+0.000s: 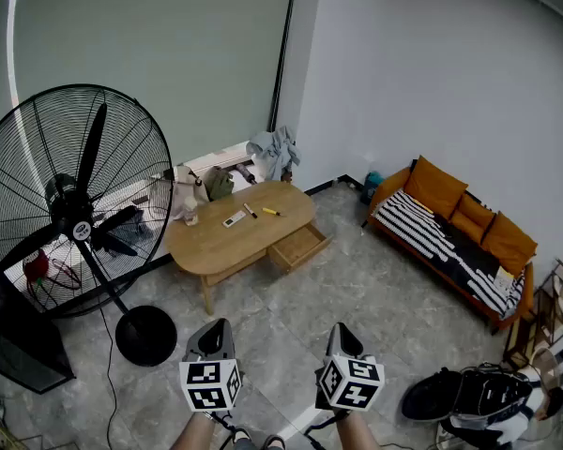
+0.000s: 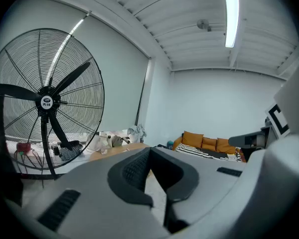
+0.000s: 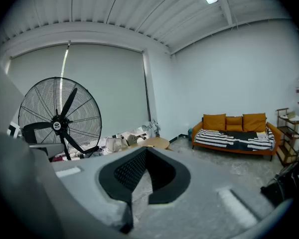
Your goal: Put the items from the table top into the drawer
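Note:
A low oval wooden table stands across the room, with its drawer pulled open at the right end. On its top lie a small white card-like item, a dark pen and a yellow pen. My left gripper and right gripper hover side by side over the floor, well short of the table. Both are shut with nothing between the jaws. The left gripper view shows the left gripper's closed tips aimed toward the table. The right gripper's tips also meet in the right gripper view.
A large black floor fan with a round base stands left of the table. A white bag and a pile of clothes sit behind it. An orange sofa lines the right wall, and dark bags lie at lower right.

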The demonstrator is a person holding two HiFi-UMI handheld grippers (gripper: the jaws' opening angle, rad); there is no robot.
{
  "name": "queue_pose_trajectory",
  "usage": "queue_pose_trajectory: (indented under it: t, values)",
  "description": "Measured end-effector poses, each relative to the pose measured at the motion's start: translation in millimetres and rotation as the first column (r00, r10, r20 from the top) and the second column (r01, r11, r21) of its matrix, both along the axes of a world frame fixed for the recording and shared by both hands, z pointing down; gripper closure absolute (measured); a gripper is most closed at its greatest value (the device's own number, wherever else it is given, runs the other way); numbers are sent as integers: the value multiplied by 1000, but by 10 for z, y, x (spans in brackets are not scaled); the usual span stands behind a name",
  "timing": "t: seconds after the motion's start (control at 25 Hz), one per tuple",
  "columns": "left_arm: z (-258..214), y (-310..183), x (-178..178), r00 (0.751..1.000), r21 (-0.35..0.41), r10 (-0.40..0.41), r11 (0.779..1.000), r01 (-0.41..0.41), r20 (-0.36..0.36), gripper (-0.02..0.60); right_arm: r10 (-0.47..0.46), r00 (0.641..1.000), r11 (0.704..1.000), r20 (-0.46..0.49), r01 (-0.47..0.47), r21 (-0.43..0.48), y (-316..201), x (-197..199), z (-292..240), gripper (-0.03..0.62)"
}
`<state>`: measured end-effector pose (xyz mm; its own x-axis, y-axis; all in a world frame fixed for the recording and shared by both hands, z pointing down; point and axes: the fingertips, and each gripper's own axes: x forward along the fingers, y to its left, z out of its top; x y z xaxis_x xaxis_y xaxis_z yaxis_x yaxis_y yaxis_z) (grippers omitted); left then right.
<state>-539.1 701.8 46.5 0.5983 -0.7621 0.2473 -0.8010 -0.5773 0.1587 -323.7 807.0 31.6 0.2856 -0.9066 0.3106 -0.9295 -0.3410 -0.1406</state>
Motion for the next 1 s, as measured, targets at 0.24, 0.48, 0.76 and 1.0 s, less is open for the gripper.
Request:
queue_pose_trajectory:
  t: [0.24, 0.48, 0.76, 1.0]
  values:
    - [34, -62, -68, 1000, -6, 2, 1000, -2, -3, 589, -8, 1000, 1000, -7, 8, -18, -46, -121, 37, 589]
    - [36, -186, -106, 1000, -2, 14, 1000, -14, 0, 589, -5, 1000, 999, 20, 6, -32, -166, -206, 97, 589]
    - [106, -359, -130, 999, -8, 37, 999, -37, 15, 589, 25, 998, 999, 53, -23, -47, -247, -250, 221, 589]
    - [196, -539, -65, 997, -19, 66, 998, -65, 30, 589, 71, 995, 995, 65, -66, -76, -337, -139, 363, 589]
